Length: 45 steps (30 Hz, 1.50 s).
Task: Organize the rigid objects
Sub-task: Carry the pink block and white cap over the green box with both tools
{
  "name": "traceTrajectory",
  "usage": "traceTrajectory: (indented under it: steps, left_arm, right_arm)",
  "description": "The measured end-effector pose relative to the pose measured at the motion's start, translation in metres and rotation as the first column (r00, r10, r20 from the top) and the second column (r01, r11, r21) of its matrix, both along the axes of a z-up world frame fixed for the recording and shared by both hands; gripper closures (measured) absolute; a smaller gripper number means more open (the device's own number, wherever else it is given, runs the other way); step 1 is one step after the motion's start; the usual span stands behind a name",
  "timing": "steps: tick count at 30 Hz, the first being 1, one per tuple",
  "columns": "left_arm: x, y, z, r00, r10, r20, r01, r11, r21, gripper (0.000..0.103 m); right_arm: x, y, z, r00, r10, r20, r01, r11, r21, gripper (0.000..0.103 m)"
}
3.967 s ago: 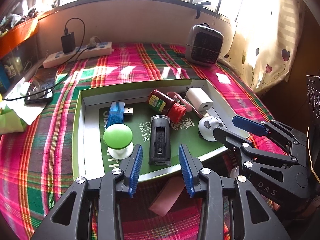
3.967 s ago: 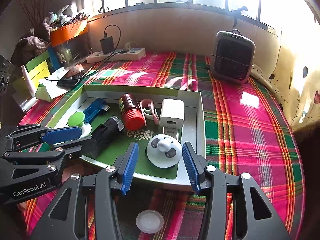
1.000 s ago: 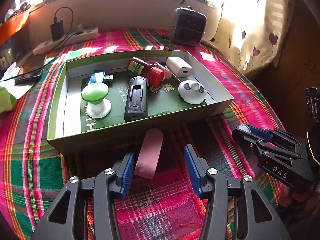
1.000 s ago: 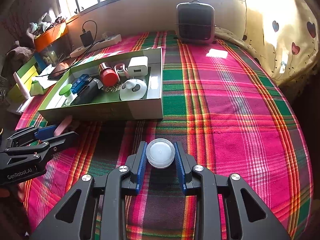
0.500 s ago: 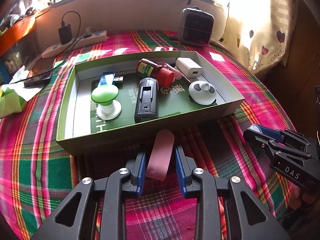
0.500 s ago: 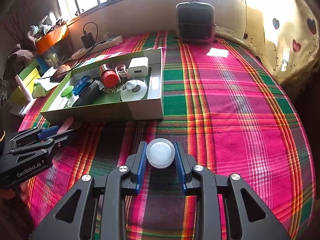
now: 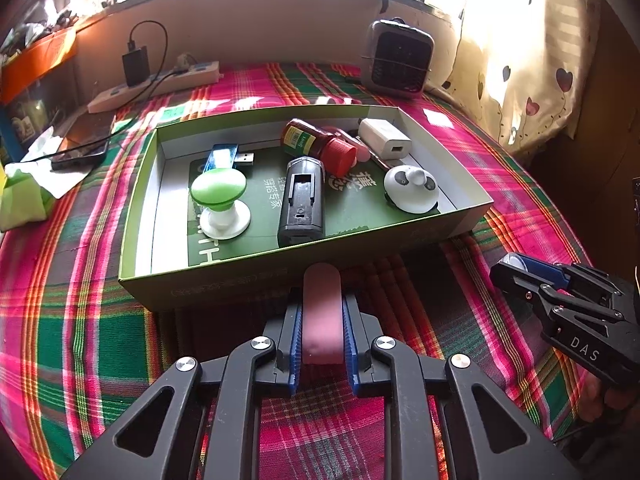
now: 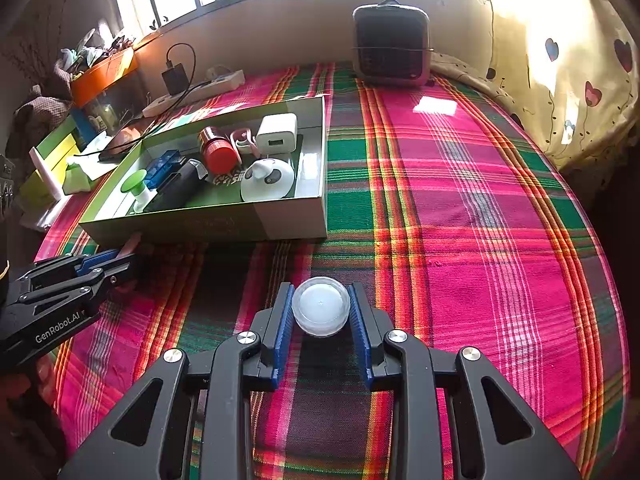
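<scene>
My left gripper (image 7: 321, 320) is shut on a flat pink eraser-like bar (image 7: 322, 312) that lies on the plaid cloth just in front of the green cardboard box (image 7: 224, 280). Its rounded end pokes out toward the box wall. My right gripper (image 8: 320, 312) is shut on a round white lid (image 8: 320, 306), low over the cloth to the right of the box (image 8: 280, 224). Inside the box lie a green-topped knob (image 7: 218, 190), a black battery case (image 7: 302, 200), a red-capped bottle (image 7: 320, 144), a white charger (image 7: 384, 138), a blue USB stick (image 7: 222, 156) and a white panda-faced piece (image 7: 410, 188).
A small grey heater (image 8: 392, 44) stands at the back by the wall. A power strip with a plugged adapter (image 7: 160, 80), a phone (image 7: 84, 140) and papers lie at the left. A heart-patterned curtain (image 7: 520, 60) hangs at the right. The right gripper (image 7: 560, 308) shows at the left wrist view's right edge.
The left gripper's jaws closed from wide apart onto the pink bar, which turned straight between the pads. The right gripper kept its hold on the white lid and stayed put.
</scene>
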<state>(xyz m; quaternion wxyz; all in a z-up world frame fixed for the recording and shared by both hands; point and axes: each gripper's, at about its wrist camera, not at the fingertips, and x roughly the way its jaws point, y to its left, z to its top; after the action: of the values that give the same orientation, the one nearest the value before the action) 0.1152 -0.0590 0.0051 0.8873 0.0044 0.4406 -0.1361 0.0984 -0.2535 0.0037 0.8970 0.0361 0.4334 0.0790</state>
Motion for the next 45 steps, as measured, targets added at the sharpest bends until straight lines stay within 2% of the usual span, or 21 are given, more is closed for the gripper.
traceTrajectory:
  steps: [26, 45]
  left_arm:
    - [-0.001, 0.001, 0.002, 1.0, -0.003, -0.008, 0.003, 1.0, -0.024, 0.086]
    - [-0.014, 0.011, 0.025, 1.0, 0.005, 0.027, -0.003, 0.997, -0.08, 0.086]
  right_arm:
    - [0.0, 0.001, 0.0, 1.0, 0.003, 0.001, -0.003, 1.0, 0.002, 0.074]
    - [-0.009, 0.009, 0.018, 0.998, 0.041, 0.049, -0.041, 0.999, -0.002, 0.074]
